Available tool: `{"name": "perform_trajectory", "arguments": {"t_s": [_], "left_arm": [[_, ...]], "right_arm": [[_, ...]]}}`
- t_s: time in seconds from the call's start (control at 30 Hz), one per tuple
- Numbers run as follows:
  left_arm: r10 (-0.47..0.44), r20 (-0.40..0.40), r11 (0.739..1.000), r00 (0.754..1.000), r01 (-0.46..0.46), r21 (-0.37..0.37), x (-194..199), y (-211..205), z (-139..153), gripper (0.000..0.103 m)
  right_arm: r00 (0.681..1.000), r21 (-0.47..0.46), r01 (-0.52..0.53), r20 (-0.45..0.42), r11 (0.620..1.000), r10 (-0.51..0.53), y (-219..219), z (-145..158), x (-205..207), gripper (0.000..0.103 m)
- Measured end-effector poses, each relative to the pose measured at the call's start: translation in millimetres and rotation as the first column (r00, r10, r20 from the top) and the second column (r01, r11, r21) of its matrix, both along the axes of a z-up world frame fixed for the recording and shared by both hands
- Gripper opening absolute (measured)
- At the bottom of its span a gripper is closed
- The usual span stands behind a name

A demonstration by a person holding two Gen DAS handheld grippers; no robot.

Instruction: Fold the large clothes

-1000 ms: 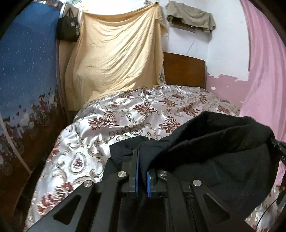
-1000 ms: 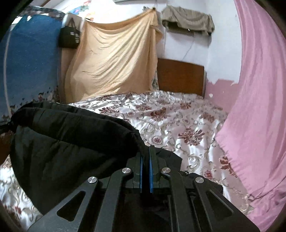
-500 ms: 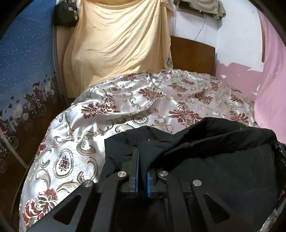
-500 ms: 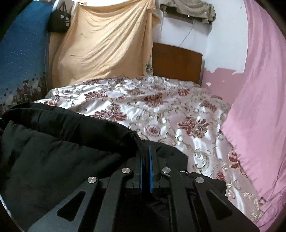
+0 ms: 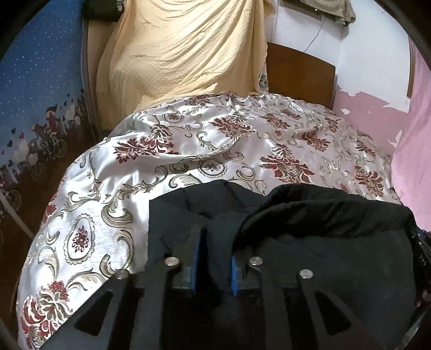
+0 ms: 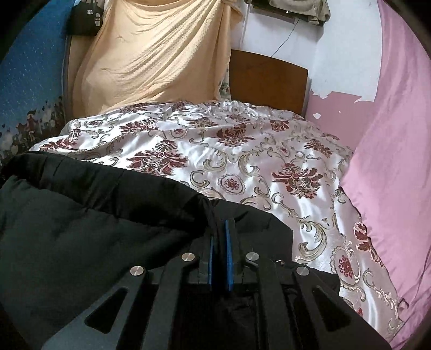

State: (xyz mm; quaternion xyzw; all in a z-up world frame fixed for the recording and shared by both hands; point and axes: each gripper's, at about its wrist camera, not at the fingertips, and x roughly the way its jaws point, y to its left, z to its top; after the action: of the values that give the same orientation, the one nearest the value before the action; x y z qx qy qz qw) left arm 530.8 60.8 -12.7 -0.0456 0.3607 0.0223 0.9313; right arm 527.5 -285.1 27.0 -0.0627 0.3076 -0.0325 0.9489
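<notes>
At the far left hangs a blue curtain (image 5: 29,88) with a dark printed border of small figures. Right of it a yellow sheet (image 5: 183,51) drapes down to the bed's far end, with a black bag (image 6: 86,17) at its upper left corner. A brown headboard (image 6: 266,80) stands against the white and pink wall, and a pink curtain (image 6: 398,140) fills the right side.

The bed (image 5: 188,150) wears a shiny white cover with red and gold flowers. The black garment (image 5: 323,242) lies on its near end, bunched in thick folds, spanning between both grippers.

The left gripper (image 5: 214,258) has its blue-padded fingers (image 5: 195,258) a little apart, with a fold of the garment running between them; whether they press it I cannot tell. A flat dark flap of the garment spreads on the cover just beyond it.

The right gripper (image 6: 219,255) has its fingers (image 6: 229,258) nearly together, clamped on a thin edge of the garment, whose bulk piles up to its left.
</notes>
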Motion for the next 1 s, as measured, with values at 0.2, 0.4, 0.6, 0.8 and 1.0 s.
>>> {"name": "perform_trajectory", "arguments": {"t_s": [0.2,0.4,0.6,0.8,1.0], "left_arm": [[0.064,0.06,0.997,0.996,-0.061,-0.052,-18.3,13.0,11.5,0.089],[0.001,0.114,1.0,0.994,0.0,-0.009,-55.0,5.7,20.7,0.091],[-0.209,0.141,0.978,0.968,0.204,0.052,-106.5,-35.9,-4.2,0.094],[-0.303,0.147,0.953,0.941,0.299,0.05,-114.8,-64.4,-16.7,0.101],[-0.3,0.124,0.949,0.946,0.284,0.136,-84.1,-82.4,-16.9,0.103]], "right_arm": [[1.0,0.044,-0.019,0.022,0.999,0.018,-5.4,9.7,-9.2,0.042],[0.993,0.079,-0.069,0.103,0.994,0.06,-0.2,25.7,-48.0,0.076],[0.974,0.096,-0.193,0.136,0.976,0.179,16.6,0.8,-116.0,0.089],[0.968,0.108,-0.231,0.129,0.967,0.216,25.5,-19.8,-130.7,0.09],[0.968,0.077,-0.242,0.083,0.967,0.236,30.3,-25.7,-93.3,0.09]]}}
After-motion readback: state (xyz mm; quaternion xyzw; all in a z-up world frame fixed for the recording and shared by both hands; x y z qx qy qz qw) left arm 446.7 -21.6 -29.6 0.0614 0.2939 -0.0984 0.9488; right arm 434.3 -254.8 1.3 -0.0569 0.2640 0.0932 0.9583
